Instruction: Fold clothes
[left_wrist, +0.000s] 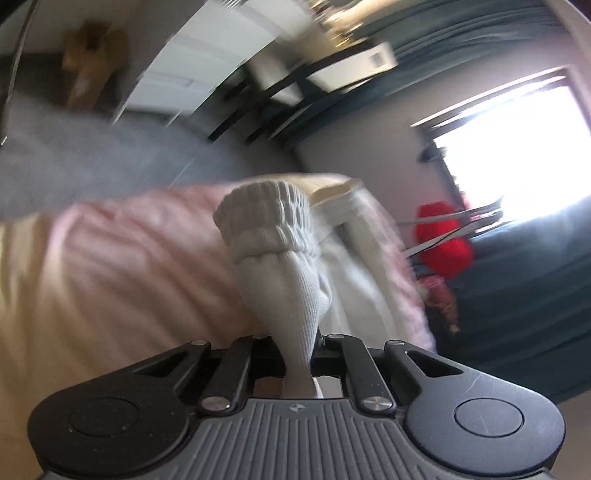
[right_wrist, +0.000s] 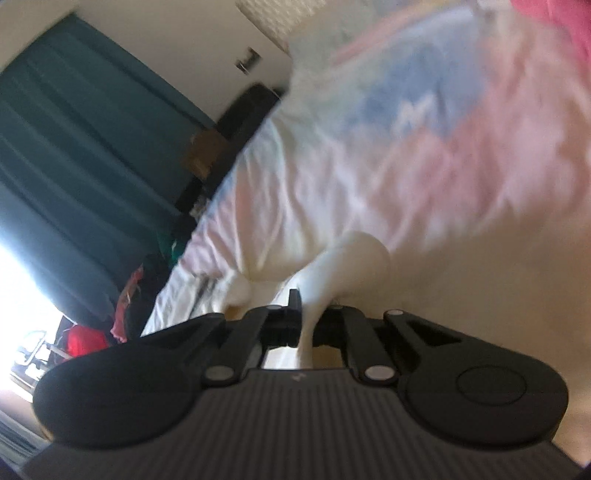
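Observation:
My left gripper (left_wrist: 298, 350) is shut on a white knit sock (left_wrist: 273, 240). Its ribbed cuff stands up in front of the camera and the pinched part runs down between the jaws. My right gripper (right_wrist: 307, 321) is shut on white cloth (right_wrist: 351, 254), likely the same sock's other end, though motion blur keeps me from telling. Behind both lies a bed cover with pale pink, blue and cream patches (right_wrist: 424, 147), also in the left wrist view (left_wrist: 129, 266).
A white garment (left_wrist: 354, 266) lies on the bed right of the sock. Teal curtains (right_wrist: 74, 147) and a bright window (left_wrist: 517, 147) line the wall. A red item (left_wrist: 443, 240) sits beside the bed. A black table (left_wrist: 280, 92) and cardboard box (left_wrist: 88, 62) stand further off.

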